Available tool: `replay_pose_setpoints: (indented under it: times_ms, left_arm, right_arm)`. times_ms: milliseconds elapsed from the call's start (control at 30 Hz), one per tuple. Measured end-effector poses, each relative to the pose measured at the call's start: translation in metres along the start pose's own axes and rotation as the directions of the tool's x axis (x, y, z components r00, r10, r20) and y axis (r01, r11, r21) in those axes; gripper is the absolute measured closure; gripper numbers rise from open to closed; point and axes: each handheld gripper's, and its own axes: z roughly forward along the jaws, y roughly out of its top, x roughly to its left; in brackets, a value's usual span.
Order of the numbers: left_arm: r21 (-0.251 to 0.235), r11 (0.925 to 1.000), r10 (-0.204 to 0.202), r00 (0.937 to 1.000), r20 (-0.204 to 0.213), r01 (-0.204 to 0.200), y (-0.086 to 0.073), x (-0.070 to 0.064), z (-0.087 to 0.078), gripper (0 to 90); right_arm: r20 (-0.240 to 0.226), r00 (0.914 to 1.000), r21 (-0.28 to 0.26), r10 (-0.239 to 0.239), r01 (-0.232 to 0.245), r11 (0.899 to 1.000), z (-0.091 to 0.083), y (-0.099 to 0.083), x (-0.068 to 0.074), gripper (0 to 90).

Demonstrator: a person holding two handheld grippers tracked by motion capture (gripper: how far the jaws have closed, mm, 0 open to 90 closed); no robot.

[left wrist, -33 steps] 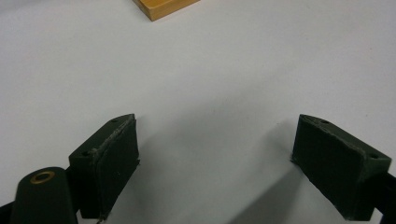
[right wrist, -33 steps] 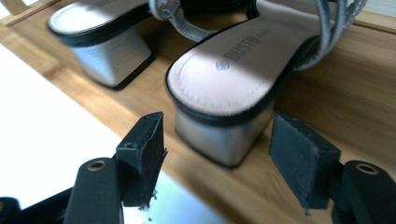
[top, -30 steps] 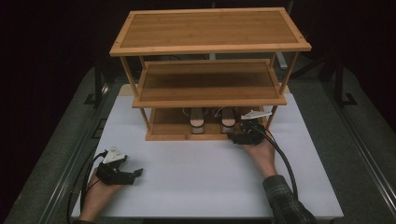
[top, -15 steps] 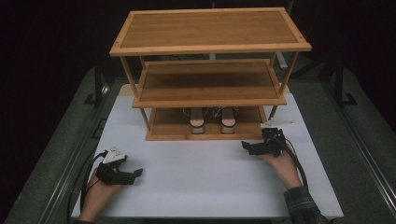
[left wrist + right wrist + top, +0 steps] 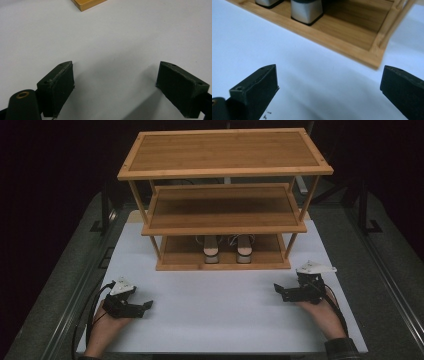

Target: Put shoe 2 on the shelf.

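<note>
Right gripper (image 5: pixel 284 293) is pulling back from rack (image 5: pixel 225 266) to table (image 5: pixel 215 315) w/ jaws wide apart & empty, left gripper (image 5: pixel 142 307) is idling likewise open w/ nothing held, both shoes (image 5: pixel 227 249) are sitting side by side on btm shelf — placement appears done, nothing left.
</note>
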Motion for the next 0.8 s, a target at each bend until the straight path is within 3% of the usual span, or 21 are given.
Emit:
replay_pose_setpoints:
  times_ms: [200,367,567,800]
  left_arm:
    - [-0.001,1.0,-0.001,1.0,0.0,0.001,0.0,0.0,0.0,13.6]
    - [0.001,1.0,0.003,1.0,0.0,-0.003,0.0,0.0,0.0,13.6]
    - [-0.001,1.0,0.003,1.0,-0.001,-0.003,0.0,0.0,0.0,13.6]
    - [0.0,1.0,0.003,1.0,0.0,-0.003,0.0,0.0,0.0,13.6]
  right_arm:
    - [0.028,0.9996,0.023,0.004,-0.004,1.0,-0.016,-0.02,-0.003,0.9]
    - [0.022,0.9997,0.039,0.015,-0.015,0.999,-0.024,-0.033,-0.006,0.9]
    - [0.044,0.9986,0.086,0.03,-0.034,0.996,-0.039,-0.056,-0.011,0.9]
    - [0.081,0.9962,0.115,0.033,-0.042,0.992,-0.046,-0.068,-0.013,0.9]
